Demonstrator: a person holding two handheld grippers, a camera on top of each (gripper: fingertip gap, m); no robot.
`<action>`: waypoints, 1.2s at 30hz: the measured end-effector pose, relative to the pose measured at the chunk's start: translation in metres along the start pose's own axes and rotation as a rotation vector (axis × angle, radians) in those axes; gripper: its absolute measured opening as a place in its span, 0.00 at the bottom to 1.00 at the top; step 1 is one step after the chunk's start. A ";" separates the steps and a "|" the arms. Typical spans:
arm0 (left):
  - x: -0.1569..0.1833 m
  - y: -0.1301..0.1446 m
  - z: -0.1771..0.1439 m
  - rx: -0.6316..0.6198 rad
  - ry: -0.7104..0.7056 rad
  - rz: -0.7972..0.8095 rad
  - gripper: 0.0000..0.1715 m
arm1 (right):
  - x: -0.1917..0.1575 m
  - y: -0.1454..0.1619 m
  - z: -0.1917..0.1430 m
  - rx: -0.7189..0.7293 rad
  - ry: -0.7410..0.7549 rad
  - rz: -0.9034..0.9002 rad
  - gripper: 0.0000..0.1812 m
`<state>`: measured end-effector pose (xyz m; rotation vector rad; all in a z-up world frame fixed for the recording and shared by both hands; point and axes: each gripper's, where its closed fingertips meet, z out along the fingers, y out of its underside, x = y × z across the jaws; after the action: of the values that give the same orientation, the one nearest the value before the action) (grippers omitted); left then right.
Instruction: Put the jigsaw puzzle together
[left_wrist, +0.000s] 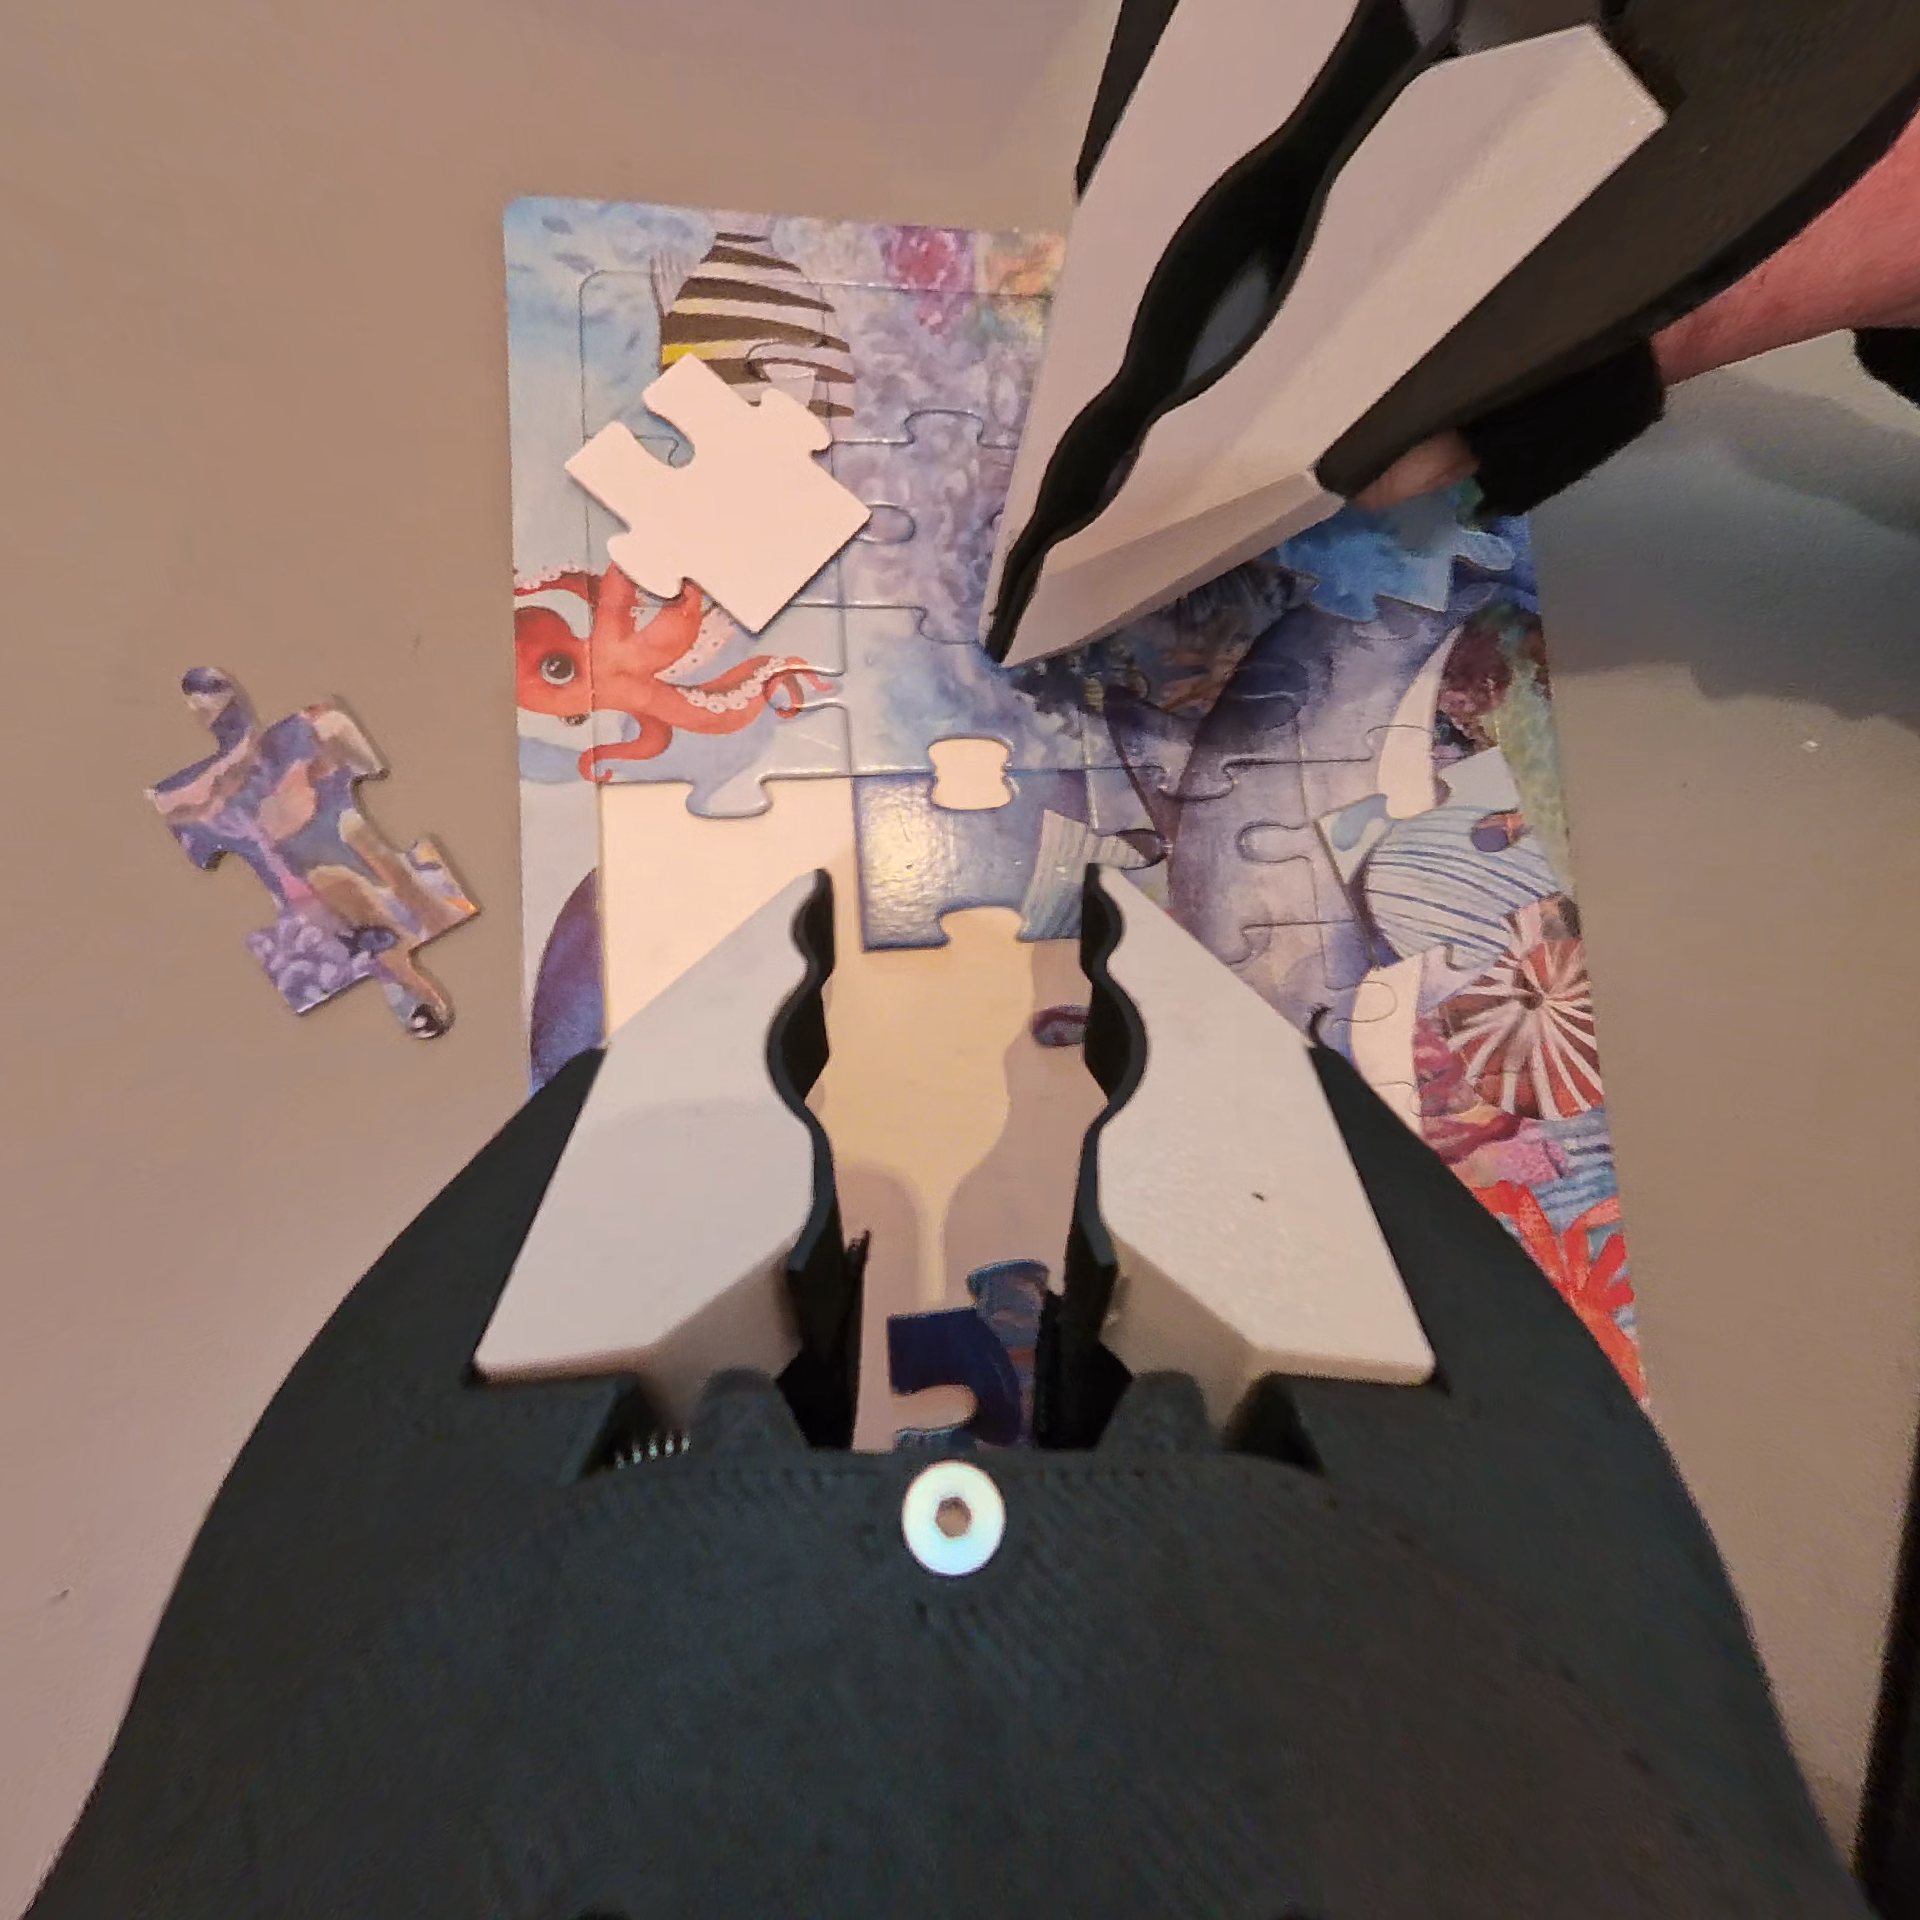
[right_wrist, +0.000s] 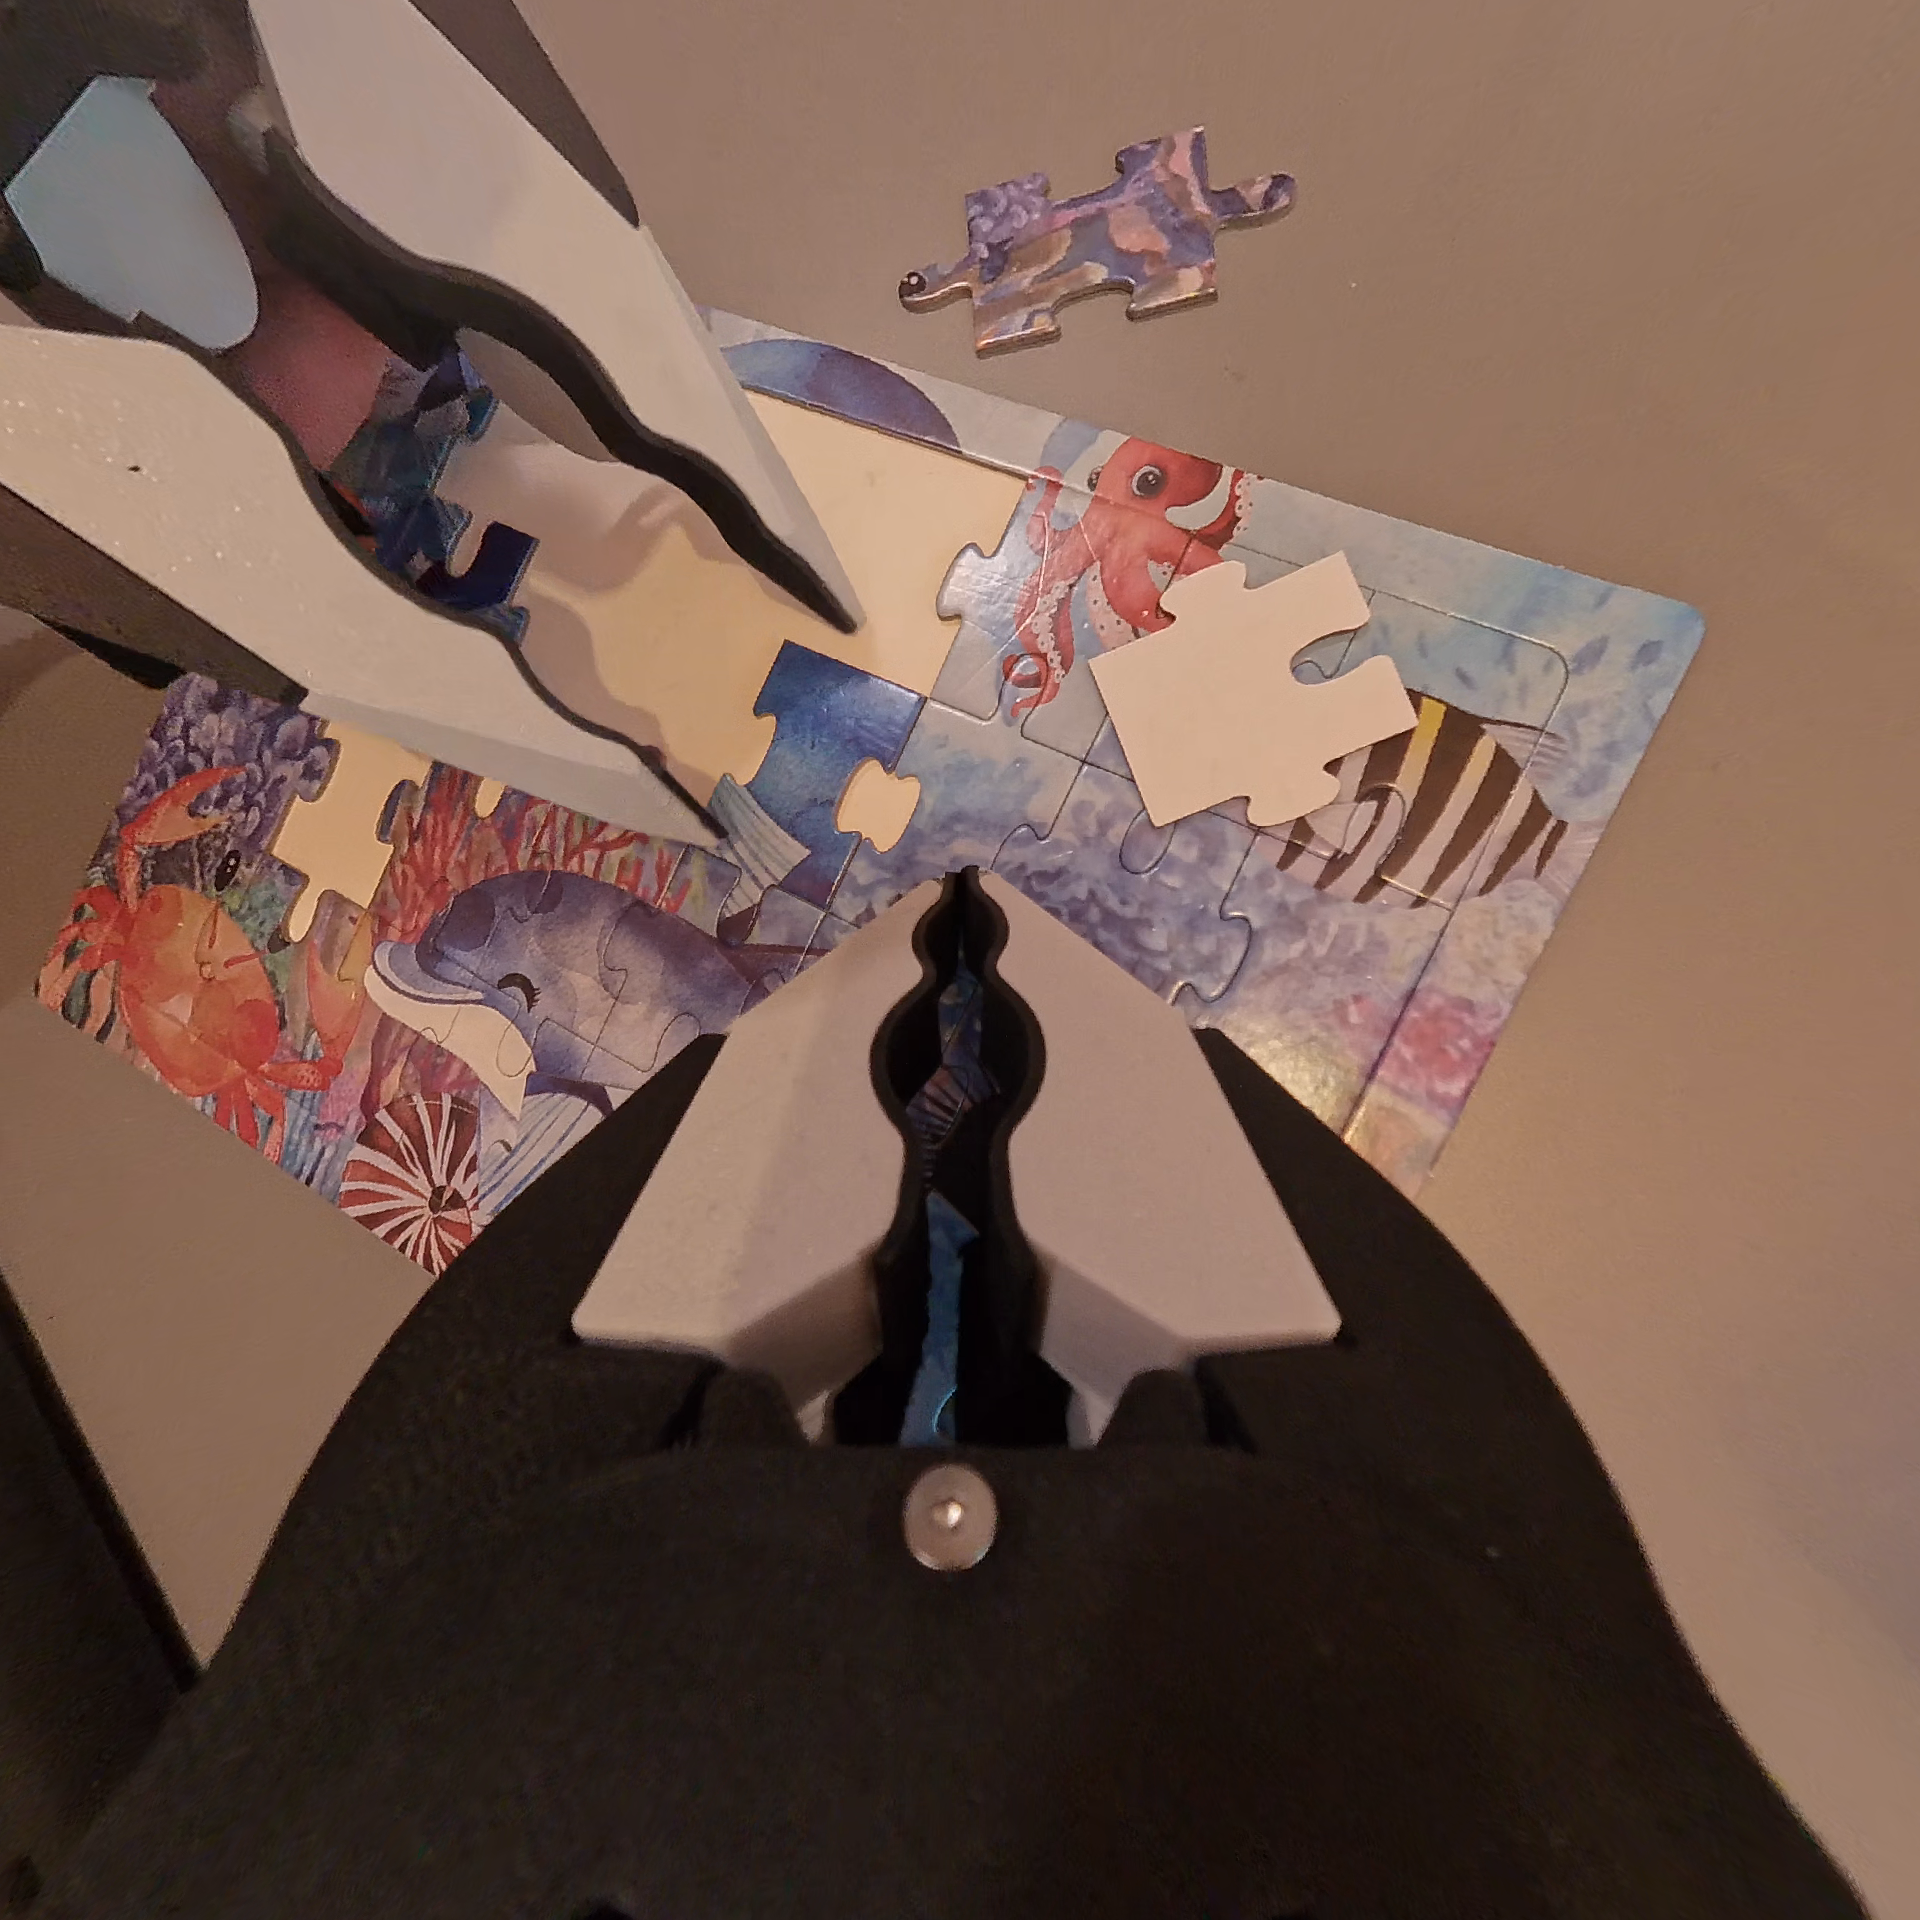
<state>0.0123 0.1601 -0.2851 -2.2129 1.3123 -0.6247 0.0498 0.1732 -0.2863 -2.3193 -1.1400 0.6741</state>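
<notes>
A sea-themed jigsaw puzzle lies in its tray (left_wrist: 551, 270) (right_wrist: 1621, 644), mostly assembled, with a bare cream gap (left_wrist: 727, 862) (right_wrist: 894, 520). My left gripper (left_wrist: 958, 883) (right_wrist: 781, 727) is open and empty above that gap, by a dark blue piece (left_wrist: 945, 862) (right_wrist: 821, 727). Another blue piece (left_wrist: 966, 1340) (right_wrist: 457, 530) lies in the gap under its jaws. My right gripper (right_wrist: 961, 878) (left_wrist: 1003, 649) is shut, tips down on the assembled middle, with nothing seen held. A face-down white piece (left_wrist: 717, 488) (right_wrist: 1247, 696) rests on the striped fish area.
A loose purple piece (left_wrist: 312, 862) (right_wrist: 1101, 249) lies face up on the tan table beside the tray's long edge. A hand in a black fingerless glove (left_wrist: 1558, 416) holds the right gripper. A smaller cream gap (right_wrist: 353, 821) shows near the crab. Left tips to right tips: about 5 cm.
</notes>
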 end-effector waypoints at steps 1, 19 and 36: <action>0.004 -0.001 0.001 0.008 0.027 -0.008 0.26 | 0.000 0.000 0.000 0.002 -0.002 0.002 0.00; 0.000 0.003 -0.007 -0.004 -0.017 0.083 0.23 | -0.004 0.001 -0.003 -0.007 0.013 -0.022 0.02; 0.000 0.025 -0.019 -0.006 0.039 0.069 0.25 | -0.038 -0.009 0.021 -0.096 0.195 -0.072 0.14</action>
<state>-0.0158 0.1464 -0.2861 -2.1608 1.4051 -0.6415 0.0115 0.1516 -0.2886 -2.3502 -1.1812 0.3648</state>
